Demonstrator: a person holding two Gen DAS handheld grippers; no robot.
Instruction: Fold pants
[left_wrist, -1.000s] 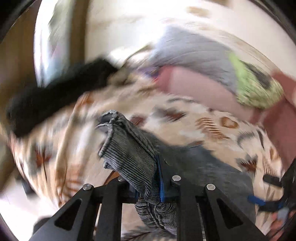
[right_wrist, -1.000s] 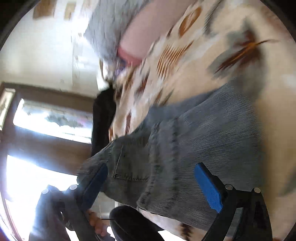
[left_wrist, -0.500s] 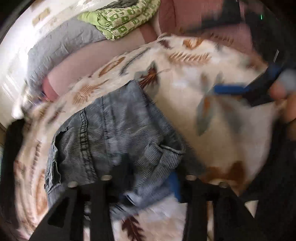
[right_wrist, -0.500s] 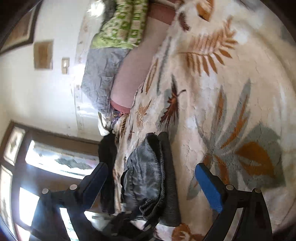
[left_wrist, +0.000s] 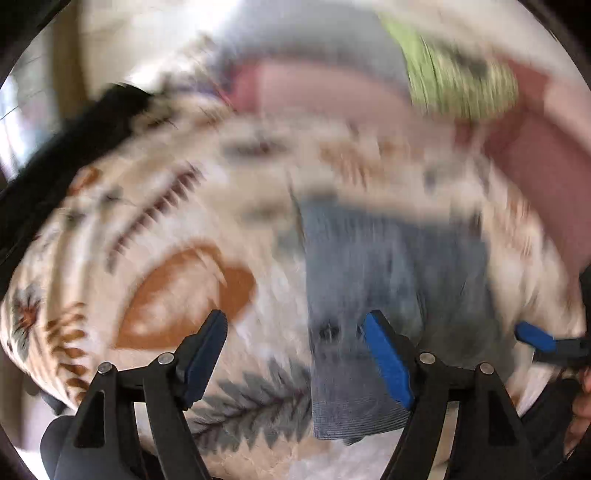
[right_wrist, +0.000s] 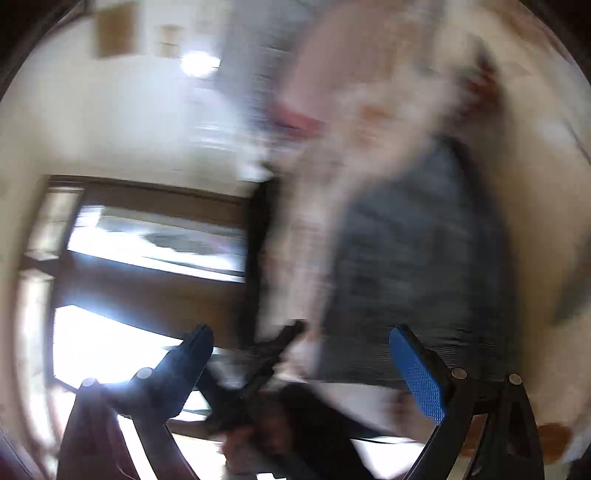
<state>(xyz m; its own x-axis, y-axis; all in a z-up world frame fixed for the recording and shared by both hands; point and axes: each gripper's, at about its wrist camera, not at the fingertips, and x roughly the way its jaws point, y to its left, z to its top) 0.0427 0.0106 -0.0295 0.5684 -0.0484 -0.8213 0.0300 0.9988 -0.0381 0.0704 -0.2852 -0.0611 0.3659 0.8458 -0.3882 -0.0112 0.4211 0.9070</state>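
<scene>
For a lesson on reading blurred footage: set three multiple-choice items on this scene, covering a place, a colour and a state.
1. Where do the folded jeans lie?
A. on the leaf-patterned bedspread
B. on a chair
C. on the floor

2. What colour are the left gripper's finger pads?
A. red
B. blue
C. green

3. What state is the left gripper in?
A. shut on the jeans
B. shut on a pillow
C. open, holding nothing

Key: 1 A, patterned cover surrounds the denim; 2 B, both pads show blue; 3 C, a wide gap separates the fingers.
</scene>
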